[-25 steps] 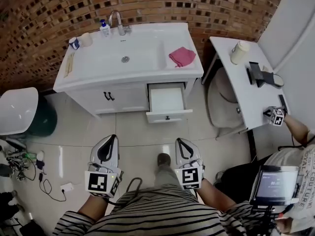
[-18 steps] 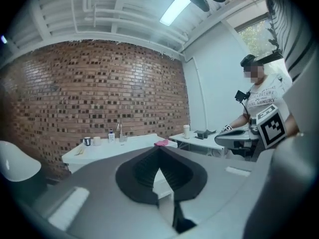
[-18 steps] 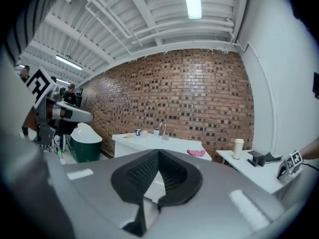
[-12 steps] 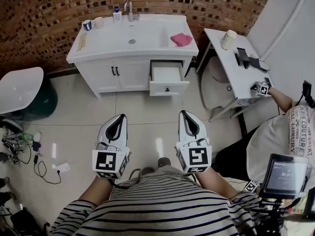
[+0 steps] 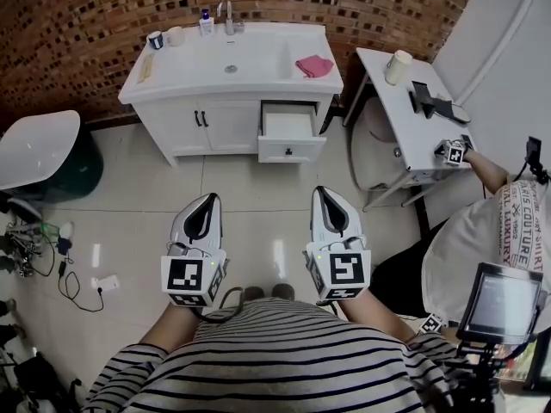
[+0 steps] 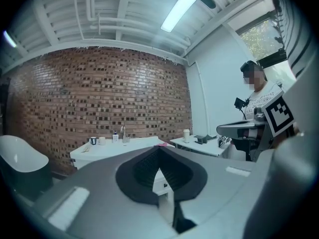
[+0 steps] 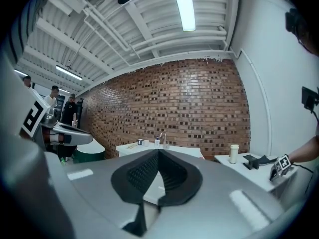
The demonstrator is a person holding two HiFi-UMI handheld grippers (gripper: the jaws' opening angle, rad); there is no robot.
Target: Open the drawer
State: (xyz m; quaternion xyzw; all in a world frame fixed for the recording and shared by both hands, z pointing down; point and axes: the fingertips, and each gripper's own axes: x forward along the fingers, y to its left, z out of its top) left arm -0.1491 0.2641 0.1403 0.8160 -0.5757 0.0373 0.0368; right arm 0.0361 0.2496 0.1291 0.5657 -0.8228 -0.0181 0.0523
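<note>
The white vanity cabinet (image 5: 215, 123) stands against the brick wall at the top of the head view. Its right-hand drawer (image 5: 291, 150) is pulled out, with an empty white inside and a dark knob on the front panel. Both grippers hover over the tiled floor, well short of the cabinet and pointing towards it. My left gripper (image 5: 211, 199) is shut with nothing in it, and its tips meet in the left gripper view (image 6: 159, 149). My right gripper (image 5: 320, 193) is shut and empty too, its tips together in the right gripper view (image 7: 158, 151).
A pink cloth (image 5: 313, 65), a faucet (image 5: 225, 11) and cups sit on the vanity top. A white side table (image 5: 413, 123) with a cup (image 5: 397, 67) stands to the right, where another person's hand (image 5: 454, 152) rests. A white tub (image 5: 34, 157) and cables (image 5: 34, 256) are at left.
The vanity has shrunk and slid up the head view as I stepped back. Both grippers have come up and forward in the picture. The drawer stays open.
</note>
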